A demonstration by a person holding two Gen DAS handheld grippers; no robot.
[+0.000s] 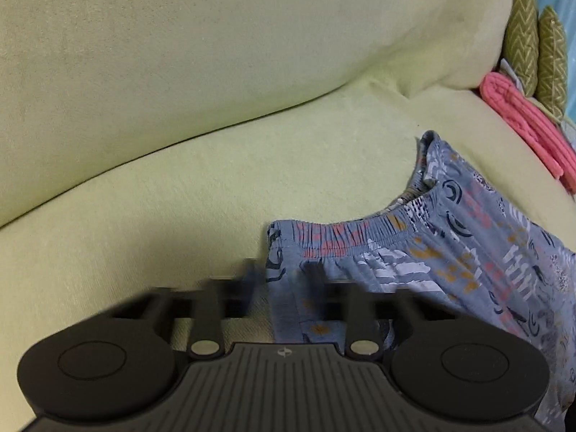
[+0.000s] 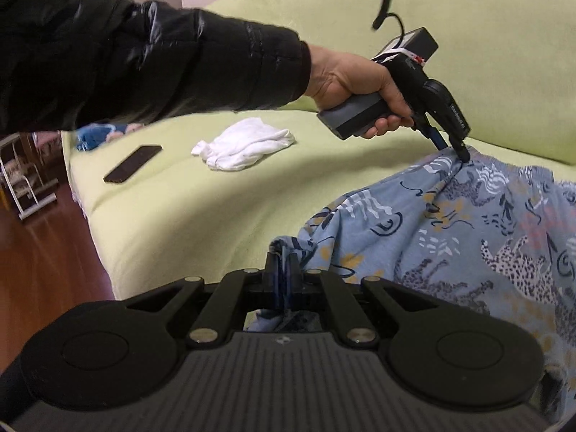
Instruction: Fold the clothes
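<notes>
Overhead, the left gripper angles down, fingers clamped on the shorts; right gripper pinches their corner.

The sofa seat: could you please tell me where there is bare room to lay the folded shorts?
Free: the green seat between the white cloth and the patterned shorts, and the stretch before the backrest. Crowded: the far end with the phone, and the corner holding the pink garment and cushions.
</notes>
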